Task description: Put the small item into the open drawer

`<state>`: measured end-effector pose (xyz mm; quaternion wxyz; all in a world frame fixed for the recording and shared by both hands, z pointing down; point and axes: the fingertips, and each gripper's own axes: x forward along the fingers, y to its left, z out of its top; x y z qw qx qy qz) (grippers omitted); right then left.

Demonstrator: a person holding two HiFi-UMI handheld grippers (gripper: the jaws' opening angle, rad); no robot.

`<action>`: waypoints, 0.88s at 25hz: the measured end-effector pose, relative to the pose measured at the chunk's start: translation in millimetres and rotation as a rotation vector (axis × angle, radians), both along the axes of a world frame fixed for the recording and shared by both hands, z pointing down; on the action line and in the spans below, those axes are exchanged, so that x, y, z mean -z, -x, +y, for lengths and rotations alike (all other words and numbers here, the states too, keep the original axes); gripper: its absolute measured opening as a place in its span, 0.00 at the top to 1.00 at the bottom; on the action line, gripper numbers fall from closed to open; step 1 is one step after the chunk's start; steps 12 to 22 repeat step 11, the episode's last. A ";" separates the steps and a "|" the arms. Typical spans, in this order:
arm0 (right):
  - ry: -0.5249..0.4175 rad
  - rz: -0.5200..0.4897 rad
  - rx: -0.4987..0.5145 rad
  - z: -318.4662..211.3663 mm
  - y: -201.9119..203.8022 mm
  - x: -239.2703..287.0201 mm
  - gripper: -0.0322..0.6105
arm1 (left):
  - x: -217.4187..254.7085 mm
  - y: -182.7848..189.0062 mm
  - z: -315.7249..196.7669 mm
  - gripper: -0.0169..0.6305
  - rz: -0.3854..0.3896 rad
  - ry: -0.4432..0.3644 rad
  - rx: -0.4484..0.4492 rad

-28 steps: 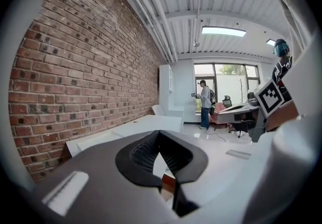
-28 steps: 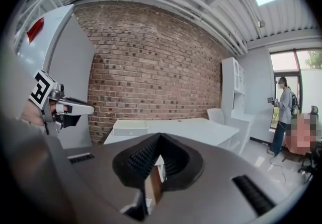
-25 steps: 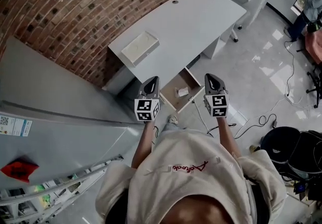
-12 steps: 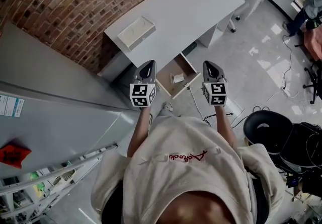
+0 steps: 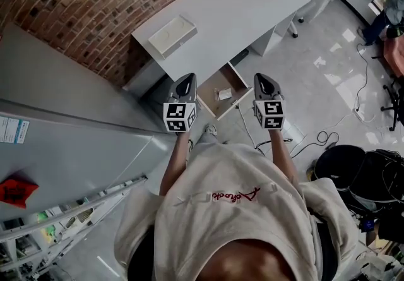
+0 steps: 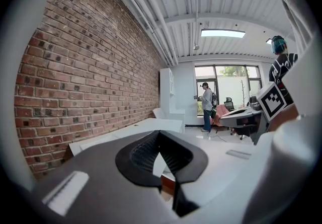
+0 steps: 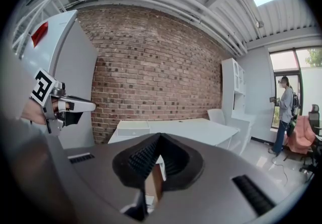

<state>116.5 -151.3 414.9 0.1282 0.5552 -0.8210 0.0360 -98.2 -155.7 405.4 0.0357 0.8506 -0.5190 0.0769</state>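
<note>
I record left gripper and right gripper pressed together, empty, the small white item between them in the open drawer.

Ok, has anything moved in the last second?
Nothing taken or let go. The left tongs and right tongs stay shut and empty, flanking the open drawer in the head view; a small white item lies in it as before. Only the framing shifted slightly.
</note>
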 end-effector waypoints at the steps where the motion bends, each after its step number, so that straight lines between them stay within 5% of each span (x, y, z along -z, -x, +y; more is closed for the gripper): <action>1: 0.006 0.001 0.003 -0.1 1.0 -1.9 0.93 | -0.8 0.2 0.5 0.96 -0.001 0.002 0.001; 22: 0.035 -0.014 0.027 -4.1 12.6 -10.8 0.93 | -9.5 5.0 -0.1 0.96 -0.003 0.021 0.008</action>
